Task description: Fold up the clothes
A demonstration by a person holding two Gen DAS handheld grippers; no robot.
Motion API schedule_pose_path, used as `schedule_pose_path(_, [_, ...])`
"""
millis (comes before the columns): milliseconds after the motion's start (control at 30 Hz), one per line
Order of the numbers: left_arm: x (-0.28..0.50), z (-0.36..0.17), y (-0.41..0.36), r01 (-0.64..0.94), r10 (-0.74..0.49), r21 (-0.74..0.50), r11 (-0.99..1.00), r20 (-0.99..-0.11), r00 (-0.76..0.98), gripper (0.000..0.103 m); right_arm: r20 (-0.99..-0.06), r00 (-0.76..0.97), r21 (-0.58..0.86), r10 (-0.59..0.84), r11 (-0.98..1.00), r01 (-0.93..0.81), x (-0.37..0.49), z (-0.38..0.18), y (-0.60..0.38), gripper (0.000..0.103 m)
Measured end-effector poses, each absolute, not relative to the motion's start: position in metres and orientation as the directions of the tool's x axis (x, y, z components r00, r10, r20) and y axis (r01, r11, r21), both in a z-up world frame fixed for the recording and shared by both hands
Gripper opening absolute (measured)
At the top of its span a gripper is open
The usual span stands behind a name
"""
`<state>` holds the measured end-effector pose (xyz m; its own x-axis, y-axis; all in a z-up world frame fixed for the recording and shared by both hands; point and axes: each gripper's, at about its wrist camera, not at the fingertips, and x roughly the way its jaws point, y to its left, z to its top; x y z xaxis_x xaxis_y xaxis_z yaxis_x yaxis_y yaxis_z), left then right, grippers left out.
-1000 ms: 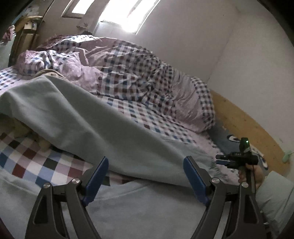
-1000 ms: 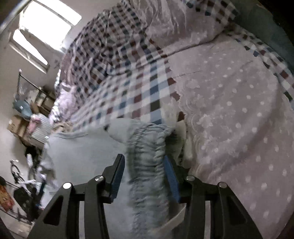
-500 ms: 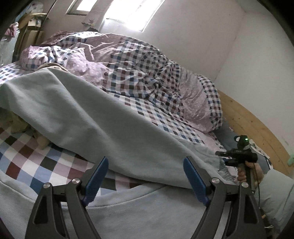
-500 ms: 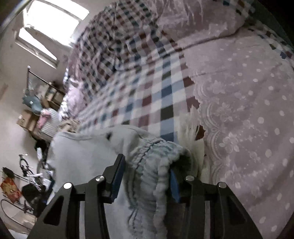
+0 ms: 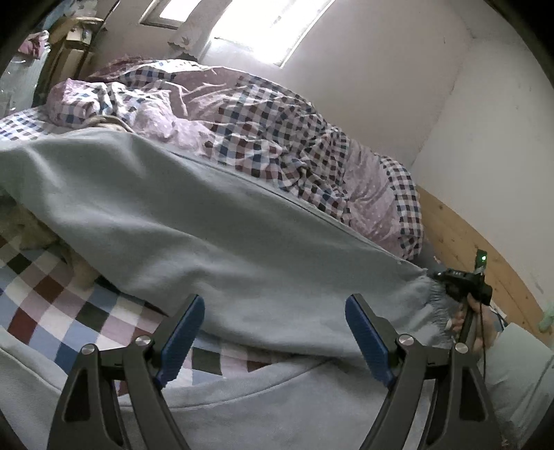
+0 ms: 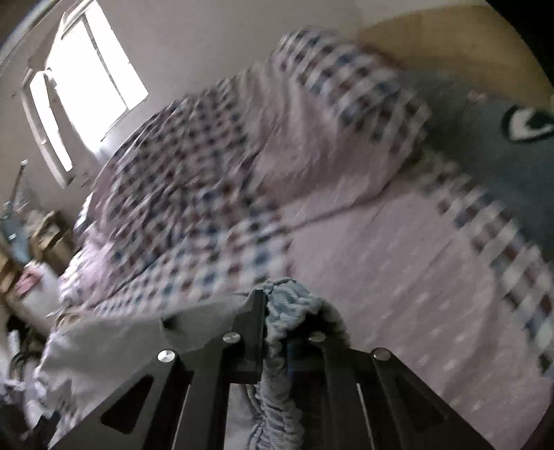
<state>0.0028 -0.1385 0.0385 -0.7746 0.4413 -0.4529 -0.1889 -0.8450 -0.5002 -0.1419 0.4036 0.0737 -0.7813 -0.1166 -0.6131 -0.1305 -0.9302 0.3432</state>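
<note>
A pale blue-grey sweatshirt [image 5: 194,225] is stretched across the checked bed, one part raised in a long band, another part lying low in front. My left gripper [image 5: 273,332] is open just above the near part, nothing between its blue pads. At the far right of the left wrist view my right gripper [image 5: 446,280] holds the ribbed cuff [image 5: 429,297], with a hand below it. In the blurred right wrist view my right gripper [image 6: 287,304] is shut on that ribbed cuff [image 6: 294,301], lifted over the sheet.
A crumpled checked and lilac duvet [image 5: 249,114] lies along the wall side of the bed. A wooden headboard [image 5: 467,239] and grey pillow [image 6: 484,138] are at the right. A window [image 5: 256,31] is behind, and shelves with clutter [image 5: 69,41] stand at the far left.
My right gripper has closed on the ribbed cuff and lifted it up and away from the sheet, pulling the sweatshirt taut. The left gripper stayed open and tilted upward a little.
</note>
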Motion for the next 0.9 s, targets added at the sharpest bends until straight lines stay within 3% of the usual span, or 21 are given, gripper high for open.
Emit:
schedule_pose_path(300, [-0.001, 0.038, -0.145, -0.172, 0.431, -0.506, -0.845, -0.456, -0.778, 0.086, -0.637, -0.771, 0.214, 0.000, -0.961, -0.176, -0.188, 0.067, 0.396, 0.007])
schedule_pose_path(433, [-0.003, 0.037, -0.146, -0.166, 0.428, -0.503, -0.848, -0.465, -0.775, 0.086, -0.761, -0.649, 0.141, 0.022, -0.970, -0.199, -0.209, 0.019, 0.397, 0.010])
schedule_pose_path(567, [-0.005, 0.032, -0.148, -0.151, 0.433, -0.516, -0.843, -0.484, -0.760, 0.086, -0.791, -0.611, 0.204, -0.019, -0.950, -0.234, -0.200, 0.010, 0.408, 0.020])
schedule_pose_path(633, [-0.006, 0.030, -0.148, -0.146, 0.437, -0.522, -0.840, -0.493, -0.753, 0.086, -0.801, -0.599, 0.195, 0.017, -0.938, -0.288, -0.185, 0.022, 0.410, 0.051])
schedule_pose_path(900, [-0.003, 0.034, -0.148, -0.157, 0.477, -0.570, -0.807, -0.471, -0.742, 0.086, -0.799, -0.597, 0.291, -0.067, -0.913, -0.286, -0.080, 0.058, 0.405, 0.052])
